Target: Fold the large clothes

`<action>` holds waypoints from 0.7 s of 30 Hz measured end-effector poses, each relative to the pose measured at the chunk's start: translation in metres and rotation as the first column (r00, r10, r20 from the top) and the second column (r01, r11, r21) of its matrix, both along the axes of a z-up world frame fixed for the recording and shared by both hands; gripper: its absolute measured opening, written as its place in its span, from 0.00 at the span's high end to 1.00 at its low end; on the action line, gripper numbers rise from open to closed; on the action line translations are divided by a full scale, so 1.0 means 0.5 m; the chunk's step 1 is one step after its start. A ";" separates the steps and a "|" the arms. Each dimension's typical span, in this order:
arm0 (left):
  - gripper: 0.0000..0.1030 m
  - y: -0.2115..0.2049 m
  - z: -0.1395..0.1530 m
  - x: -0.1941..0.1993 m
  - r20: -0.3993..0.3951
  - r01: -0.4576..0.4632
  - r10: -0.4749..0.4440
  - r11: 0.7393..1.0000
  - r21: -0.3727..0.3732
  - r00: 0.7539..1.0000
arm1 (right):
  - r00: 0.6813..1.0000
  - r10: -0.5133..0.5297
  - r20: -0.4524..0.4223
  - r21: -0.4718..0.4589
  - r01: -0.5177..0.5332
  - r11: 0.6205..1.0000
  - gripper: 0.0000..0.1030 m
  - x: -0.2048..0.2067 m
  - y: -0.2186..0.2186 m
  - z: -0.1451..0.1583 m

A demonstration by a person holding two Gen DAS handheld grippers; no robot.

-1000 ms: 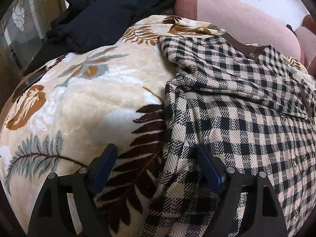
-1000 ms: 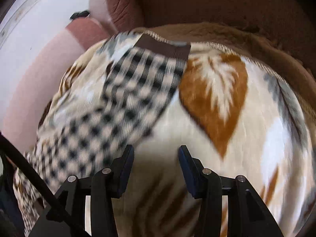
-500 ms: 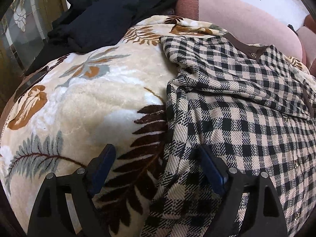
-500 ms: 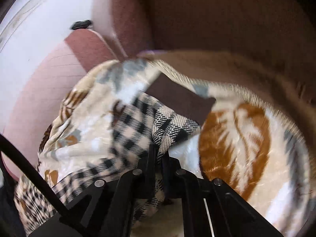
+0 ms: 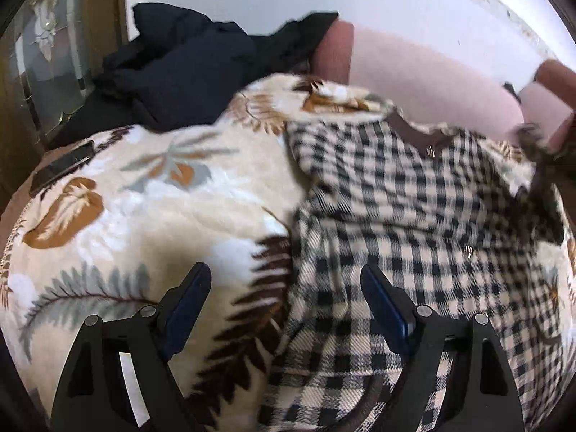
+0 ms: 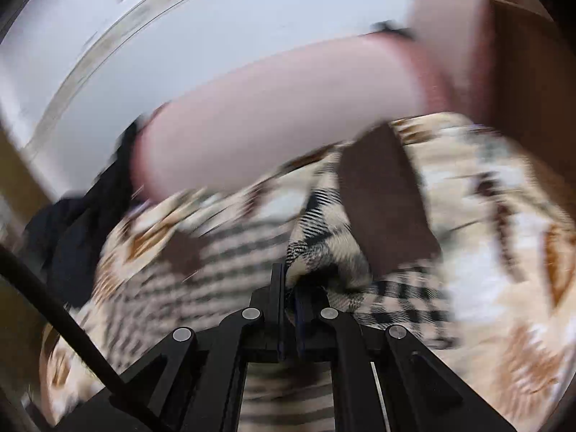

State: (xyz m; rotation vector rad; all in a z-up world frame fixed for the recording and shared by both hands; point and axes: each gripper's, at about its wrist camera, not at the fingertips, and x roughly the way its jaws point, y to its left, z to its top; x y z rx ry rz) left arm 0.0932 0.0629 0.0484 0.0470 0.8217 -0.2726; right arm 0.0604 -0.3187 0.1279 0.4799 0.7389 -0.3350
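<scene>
A black-and-cream checked shirt (image 5: 414,216) with a brown collar lies spread on a leaf-patterned blanket (image 5: 151,216). My left gripper (image 5: 286,295) hangs open above the shirt's left edge, one finger over the blanket, the other over the cloth, holding nothing. In the right wrist view my right gripper (image 6: 289,280) is shut on the checked shirt's sleeve (image 6: 324,248), whose brown cuff (image 6: 385,201) stands up past the fingers. That view is blurred by motion. At the far right of the left wrist view the lifted sleeve end (image 5: 540,154) shows as a dark smear.
A heap of dark navy clothes (image 5: 187,72) lies at the blanket's far left. A pink sofa back (image 5: 414,75) runs behind, with a white wall above. A wooden cabinet with glass (image 5: 43,64) stands at the left. A dark flat object (image 5: 61,169) lies on the blanket's left edge.
My right gripper closed on the shirt's sleeve near the brown cuff, then swung it up and across with a roll. My left gripper rose a little, still open.
</scene>
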 end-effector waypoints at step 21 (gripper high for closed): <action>0.18 -0.044 0.035 0.045 -0.139 0.060 -0.094 0.971 -0.230 0.986 | 0.986 0.165 -0.017 0.049 -0.164 0.985 0.61 -0.171 0.113 -0.112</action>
